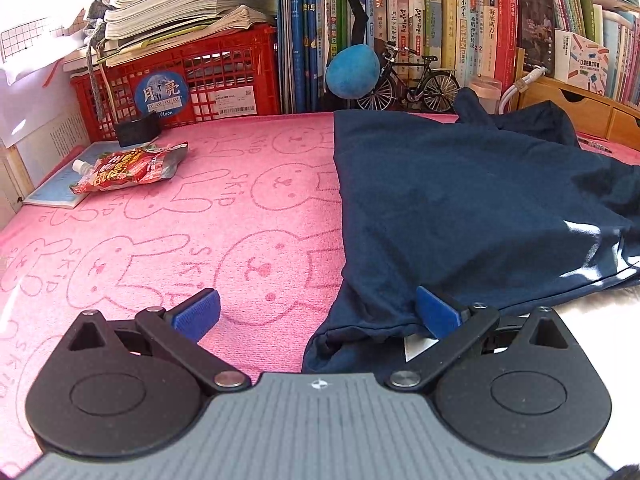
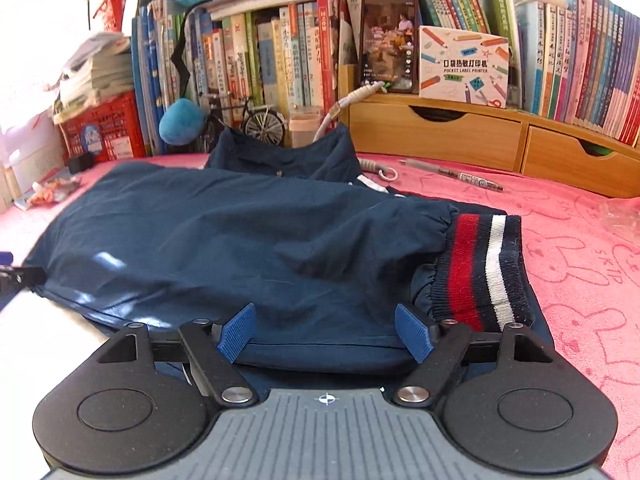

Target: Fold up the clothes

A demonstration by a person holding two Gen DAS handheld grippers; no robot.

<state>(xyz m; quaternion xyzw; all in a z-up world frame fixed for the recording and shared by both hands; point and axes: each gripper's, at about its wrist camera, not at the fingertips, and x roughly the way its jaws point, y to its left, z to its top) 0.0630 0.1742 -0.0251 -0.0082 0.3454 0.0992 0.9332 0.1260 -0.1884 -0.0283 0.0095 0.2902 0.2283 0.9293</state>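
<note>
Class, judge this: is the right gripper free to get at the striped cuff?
Probably yes. The striped cuff lies uncovered just right of the right gripper, whose jaws stand open over the navy garment.

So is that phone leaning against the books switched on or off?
On. The phone stands upright against the books, and its screen glows with a colourful picture rather than showing black.

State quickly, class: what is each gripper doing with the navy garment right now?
Left gripper: open, one pad at the navy garment corner, nothing gripped.
Right gripper: open, straddling the garment's folded edge, not clamped.
</note>
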